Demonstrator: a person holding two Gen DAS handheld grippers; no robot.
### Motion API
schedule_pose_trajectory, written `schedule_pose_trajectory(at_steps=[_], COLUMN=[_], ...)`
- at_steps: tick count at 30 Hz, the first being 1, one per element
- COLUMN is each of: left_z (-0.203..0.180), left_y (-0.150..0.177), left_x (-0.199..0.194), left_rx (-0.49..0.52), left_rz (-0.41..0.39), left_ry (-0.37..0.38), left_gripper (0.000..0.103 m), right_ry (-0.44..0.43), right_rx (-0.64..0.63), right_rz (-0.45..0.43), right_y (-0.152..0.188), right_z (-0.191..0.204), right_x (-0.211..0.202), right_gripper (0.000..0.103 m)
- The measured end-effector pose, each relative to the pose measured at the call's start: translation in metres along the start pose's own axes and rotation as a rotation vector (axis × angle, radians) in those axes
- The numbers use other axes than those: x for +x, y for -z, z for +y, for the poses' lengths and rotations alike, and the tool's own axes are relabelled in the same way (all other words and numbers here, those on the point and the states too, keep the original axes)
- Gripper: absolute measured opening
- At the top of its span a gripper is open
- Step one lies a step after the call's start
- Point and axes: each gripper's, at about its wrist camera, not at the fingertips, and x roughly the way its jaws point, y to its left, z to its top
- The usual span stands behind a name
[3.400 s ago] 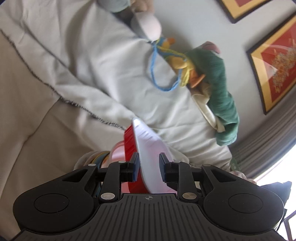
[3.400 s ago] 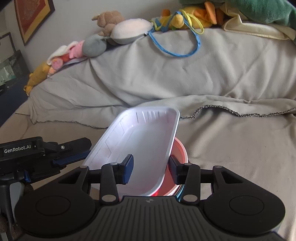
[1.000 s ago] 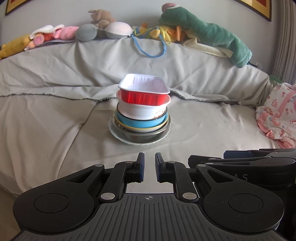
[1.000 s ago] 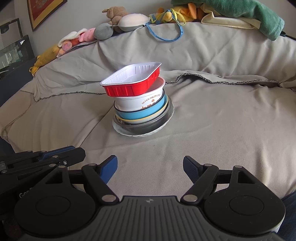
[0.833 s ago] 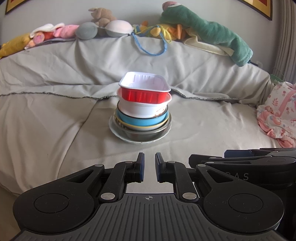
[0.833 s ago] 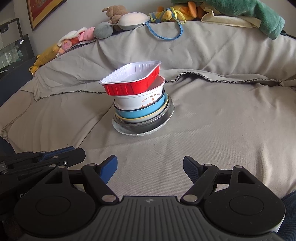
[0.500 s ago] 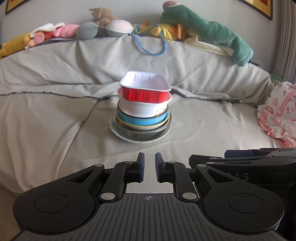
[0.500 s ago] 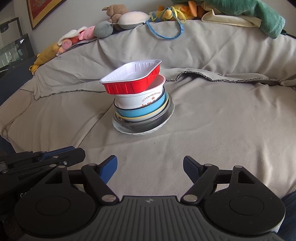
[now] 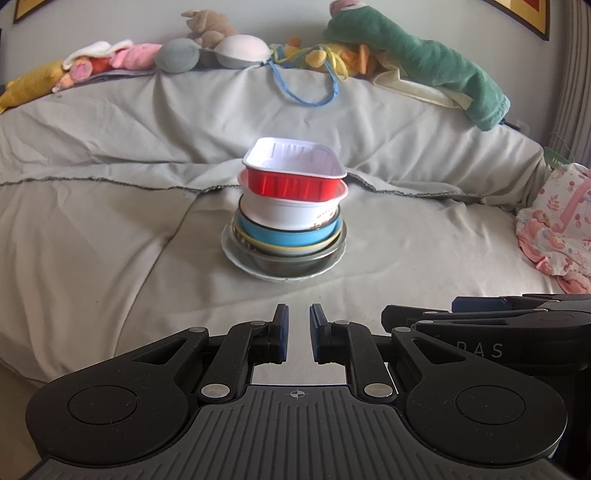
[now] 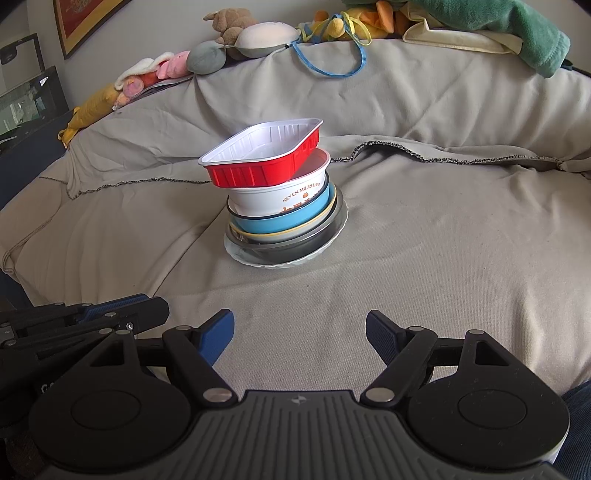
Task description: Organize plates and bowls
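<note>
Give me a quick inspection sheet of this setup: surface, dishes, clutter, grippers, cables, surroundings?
Surface: sofa seat under a wrinkled beige cover.
Job's things: one stack; red tray sits tilted on the white bowl, then the blue bowl, a metal bowl and the white plate.
Clutter: pink cloth at the seat's right end.
Grippers: left gripper nearly shut, empty; right gripper wide open, empty.
Cables: nothing seen.
Surroundings: stuffed toys and a green towel along the backrest; framed picture on the wall.

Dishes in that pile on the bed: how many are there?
6 visible, one stack: red tray on top, white bowl, blue bowl, yellow-rimmed dish, metal bowl, white plate underneath. More may hide inside.
</note>
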Motion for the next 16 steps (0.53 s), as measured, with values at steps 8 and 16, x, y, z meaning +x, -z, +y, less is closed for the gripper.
schedule_pose_trajectory(at_steps=[8, 16], left_z=[0.0, 0.005], left_y=[-0.001, -0.016], left_x=[0.001, 0.017], left_rx=[-0.002, -0.023], left_rz=[-0.001, 0.017], left_ry=[0.006, -0.055], left_gripper=[0.016, 0.017], right_ry=[-0.002, -0.04], right_rx=[-0.001, 0.002], right_rz=[0.0, 0.0], right_y=[-0.001, -0.004], right_z=[0.0, -0.009], right_x=[0.001, 0.006], right_gripper=[0.079, 0.079])
